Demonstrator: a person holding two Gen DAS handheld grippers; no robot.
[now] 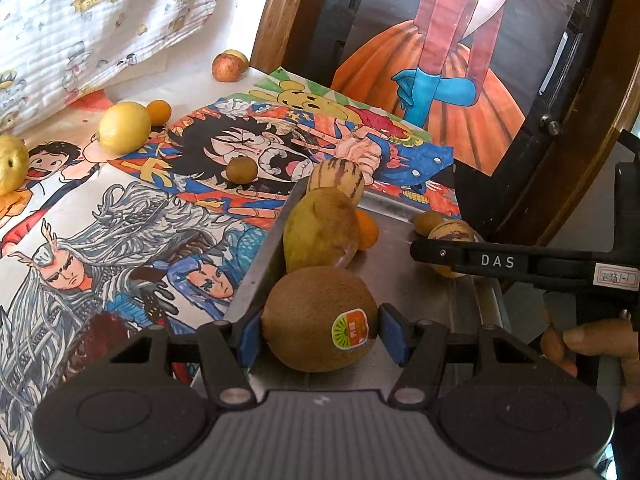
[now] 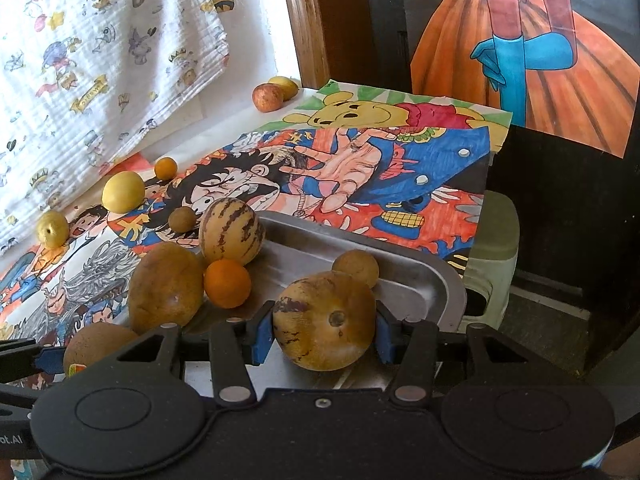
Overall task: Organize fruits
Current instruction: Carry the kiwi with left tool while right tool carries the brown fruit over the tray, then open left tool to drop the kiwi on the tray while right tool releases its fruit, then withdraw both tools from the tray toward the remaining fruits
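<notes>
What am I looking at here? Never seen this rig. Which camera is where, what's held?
No robot: a person holds two handheld grippers, each with a fisheye camera looking along its fingers. The left camera shows the left gripper clamping a brown fuzzy kiwi with a sticker. The right camera shows the right gripper clamping a tan purple-streaked round melon. Both are over a shiny metal tray that already holds fruit, including a small orange. More fruit, like a yellow lemon, lies on cartoon drawings.

two striped melons (image 2: 231, 230) (image 2: 324, 320), one kiwi (image 1: 319, 319), one metal tray (image 2: 436, 280).
</notes>
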